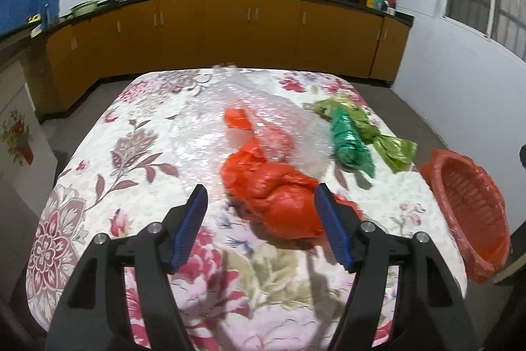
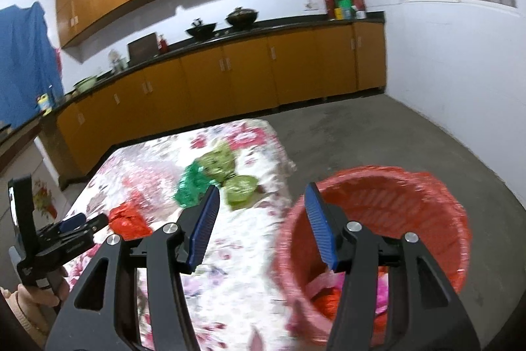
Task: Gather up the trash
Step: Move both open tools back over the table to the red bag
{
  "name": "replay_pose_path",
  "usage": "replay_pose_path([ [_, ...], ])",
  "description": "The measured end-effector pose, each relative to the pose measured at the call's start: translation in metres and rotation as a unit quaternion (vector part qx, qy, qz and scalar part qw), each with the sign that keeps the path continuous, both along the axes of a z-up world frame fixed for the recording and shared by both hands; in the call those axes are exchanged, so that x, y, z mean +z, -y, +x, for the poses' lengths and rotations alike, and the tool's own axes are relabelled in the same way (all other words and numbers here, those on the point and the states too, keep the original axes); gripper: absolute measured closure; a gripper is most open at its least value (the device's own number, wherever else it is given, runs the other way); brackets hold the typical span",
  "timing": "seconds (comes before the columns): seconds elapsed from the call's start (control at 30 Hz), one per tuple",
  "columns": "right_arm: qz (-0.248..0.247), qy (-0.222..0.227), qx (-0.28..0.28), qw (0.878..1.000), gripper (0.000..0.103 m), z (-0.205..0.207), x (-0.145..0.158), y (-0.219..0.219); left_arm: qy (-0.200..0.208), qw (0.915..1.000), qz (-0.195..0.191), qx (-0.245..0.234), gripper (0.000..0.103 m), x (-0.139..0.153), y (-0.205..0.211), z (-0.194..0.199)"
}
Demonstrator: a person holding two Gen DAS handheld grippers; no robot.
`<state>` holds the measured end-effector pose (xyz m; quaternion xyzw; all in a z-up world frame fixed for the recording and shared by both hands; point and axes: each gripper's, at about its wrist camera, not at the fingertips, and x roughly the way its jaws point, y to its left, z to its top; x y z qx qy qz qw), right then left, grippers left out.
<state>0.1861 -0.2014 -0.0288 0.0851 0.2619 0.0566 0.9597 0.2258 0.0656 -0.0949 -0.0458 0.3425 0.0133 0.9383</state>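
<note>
A crumpled red plastic bag (image 1: 273, 186) lies on the floral tablecloth (image 1: 131, 160), partly under clear bubble wrap (image 1: 236, 107). My left gripper (image 1: 259, 203) is open, its blue pads on either side of the bag's near end. A dark green bag (image 1: 350, 140) and a light green bag (image 1: 388, 140) lie to the right. The red trash basket (image 2: 378, 219) stands beside the table's right edge and holds red and pink trash. My right gripper (image 2: 261, 209) is open and empty, hovering over the table edge and the basket rim.
Orange kitchen cabinets (image 1: 230, 32) with a black counter run behind the table. Grey floor (image 2: 394, 137) lies to the right of the table. The left gripper and the hand holding it show at the left of the right wrist view (image 2: 59, 239).
</note>
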Motion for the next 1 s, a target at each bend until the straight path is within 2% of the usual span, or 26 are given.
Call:
replay_pose_path([
  [0.17,-0.001,-0.014,0.054,0.998,0.048,0.015,-0.009,-0.047,0.01,0.9995,-0.002,0.028,0.036,0.0,-0.029,-0.009],
  [0.4,-0.014,-0.044,0.141,0.989,0.048,0.042,-0.031,-0.127,0.02,0.996,-0.001,0.087,0.036,0.003,-0.083,-0.028],
  [0.47,-0.018,-0.053,0.158,0.986,0.041,0.049,-0.037,-0.145,0.022,0.9951,0.002,0.097,0.035,0.004,-0.094,-0.031],
  [0.7,-0.055,-0.083,0.194,0.976,0.027,0.069,-0.062,-0.202,0.023,0.9924,-0.003,0.121,0.035,0.004,-0.127,-0.04],
  [0.83,-0.08,-0.102,0.196,0.972,0.027,0.077,-0.077,-0.216,0.019,0.9917,-0.01,0.127,0.035,0.001,-0.136,-0.042],
  [0.93,-0.087,-0.118,0.204,0.968,0.033,0.083,-0.086,-0.221,0.018,0.9917,-0.013,0.127,0.035,-0.001,-0.138,-0.044],
  [1.0,-0.095,-0.125,0.211,0.965,0.041,0.083,-0.09,-0.224,0.017,0.9918,-0.014,0.126,0.035,-0.001,-0.138,-0.044],
])
